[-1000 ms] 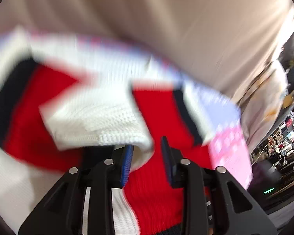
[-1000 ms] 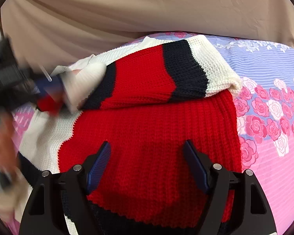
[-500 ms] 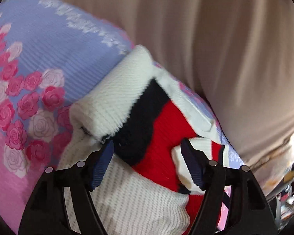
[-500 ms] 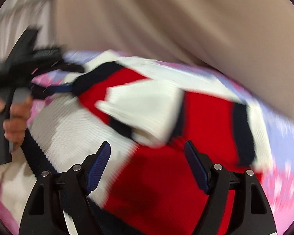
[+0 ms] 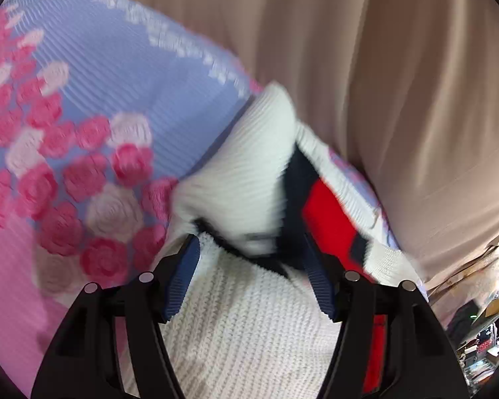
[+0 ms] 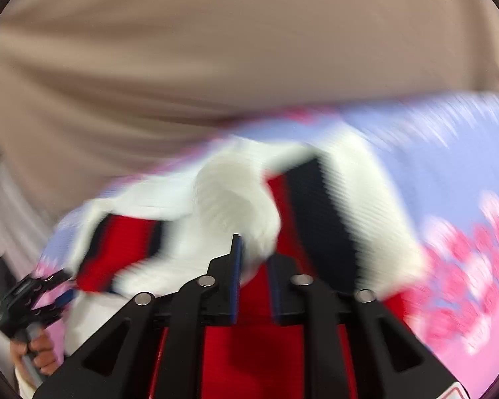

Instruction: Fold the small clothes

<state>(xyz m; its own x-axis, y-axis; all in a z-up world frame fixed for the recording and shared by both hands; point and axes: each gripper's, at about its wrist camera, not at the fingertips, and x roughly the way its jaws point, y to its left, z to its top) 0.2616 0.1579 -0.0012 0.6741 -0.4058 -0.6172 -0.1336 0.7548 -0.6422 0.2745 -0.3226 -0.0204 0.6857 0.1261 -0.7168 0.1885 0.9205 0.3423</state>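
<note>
A knitted sweater in red, white and dark navy [image 5: 249, 319] lies on the bed. In the left wrist view my left gripper [image 5: 249, 266] is open over its white part, fingers either side of a navy edge beside the white cuff [image 5: 243, 179]. In the right wrist view my right gripper [image 6: 254, 259] is nearly closed on a white sleeve cuff [image 6: 236, 206] of the sweater [image 6: 249, 349]; the view is blurred. The left gripper also shows at the far left of the right wrist view [image 6: 50, 286], at the sweater's other sleeve.
A floral bedsheet in lilac and pink [image 5: 66, 133] covers the bed and also shows in the right wrist view [image 6: 465, 232]. A beige curtain [image 5: 382, 83] hangs behind the bed. Cluttered shelves [image 5: 482, 342] sit at the far right.
My right gripper has closed from wide open onto the white cuff and moved forward. My left gripper stays open and has shifted slightly along the sweater's edge.
</note>
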